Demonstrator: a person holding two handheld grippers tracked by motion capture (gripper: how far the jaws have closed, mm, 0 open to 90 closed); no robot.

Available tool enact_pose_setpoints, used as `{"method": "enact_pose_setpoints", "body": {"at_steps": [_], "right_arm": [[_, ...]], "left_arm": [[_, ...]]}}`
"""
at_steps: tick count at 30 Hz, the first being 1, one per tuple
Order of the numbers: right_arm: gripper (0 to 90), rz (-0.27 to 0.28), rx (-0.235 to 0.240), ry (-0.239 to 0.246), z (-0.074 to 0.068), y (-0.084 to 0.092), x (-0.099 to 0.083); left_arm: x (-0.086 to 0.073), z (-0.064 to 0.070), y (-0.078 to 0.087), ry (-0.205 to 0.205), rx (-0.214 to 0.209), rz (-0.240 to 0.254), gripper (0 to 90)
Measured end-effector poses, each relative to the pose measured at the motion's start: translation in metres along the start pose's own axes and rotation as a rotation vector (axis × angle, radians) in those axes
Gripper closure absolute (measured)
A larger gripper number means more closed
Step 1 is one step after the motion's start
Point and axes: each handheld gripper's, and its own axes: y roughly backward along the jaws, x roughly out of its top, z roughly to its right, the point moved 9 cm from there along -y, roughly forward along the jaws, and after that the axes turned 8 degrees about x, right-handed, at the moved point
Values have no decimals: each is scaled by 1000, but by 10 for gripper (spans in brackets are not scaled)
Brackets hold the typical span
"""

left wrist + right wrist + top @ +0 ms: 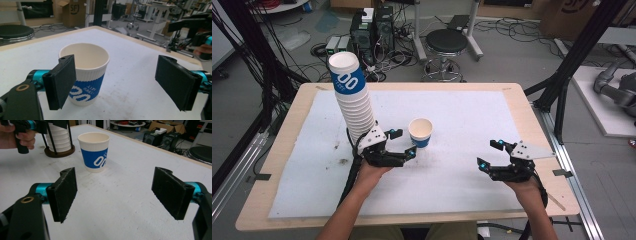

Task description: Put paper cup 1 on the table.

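One paper cup (420,132) stands upright by itself on the white mat (462,115) of the desk (282,145), just right of the tall cup stack (353,97) in its holder. From here I judge that cup already pulled off the stack and set down — the rest of the stack is left to deal with.

My left hand-held gripper (403,143) sits just beside the cup, jaws spread; in the left gripper view the cup (84,75) stands beyond the left pad (61,81), not pinched.

My right hand-held gripper (490,155) hangs well apart at the desk's right, jaws spread wide and holding nothing — the cup (94,152) is far ahead of it.
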Motion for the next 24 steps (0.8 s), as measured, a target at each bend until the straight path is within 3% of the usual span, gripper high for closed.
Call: {"method": "enact_pose_setpoints", "body": {"at_steps": [4, 12, 18, 24], "right_arm": [[211, 11, 0, 0, 0, 0, 3], [211, 18, 0, 7, -3, 0, 6], [211, 15, -3, 2, -5, 2, 4], [211, 15, -10, 0, -5, 3, 4]], "left_arm": [[10, 9, 7, -8, -34, 23, 172], [24, 23, 20, -44, -57, 55, 174], [29, 27, 33, -63, -53, 79, 174], [31, 21, 44, -69, -29, 87, 174]]}}
